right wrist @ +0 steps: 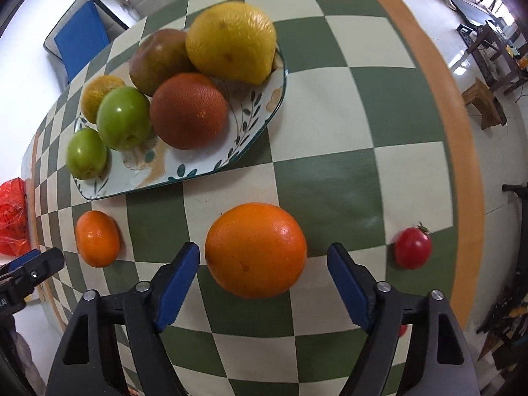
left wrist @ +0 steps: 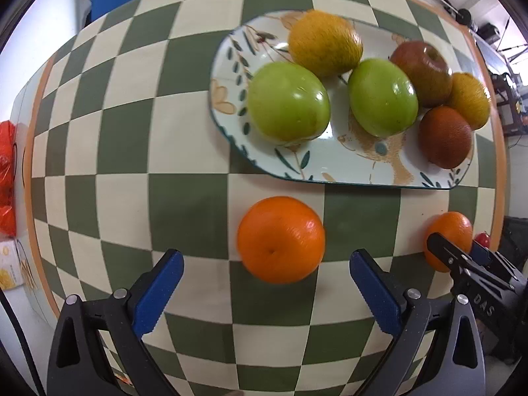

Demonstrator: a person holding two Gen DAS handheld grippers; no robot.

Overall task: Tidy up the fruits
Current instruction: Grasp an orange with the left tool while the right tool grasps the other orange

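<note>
A: Looking down, the left gripper [left wrist: 265,292] hangs over an orange [left wrist: 280,239] on the checked counter [left wrist: 109,151], jaws wide and not touching it.

B: And the right gripper [right wrist: 264,288]?

A: Its jaws stand apart around a second orange [right wrist: 255,250], clear of its skin. A small tomato [right wrist: 412,247] lies near; the plate [left wrist: 349,168] behind holds six fruits
</note>
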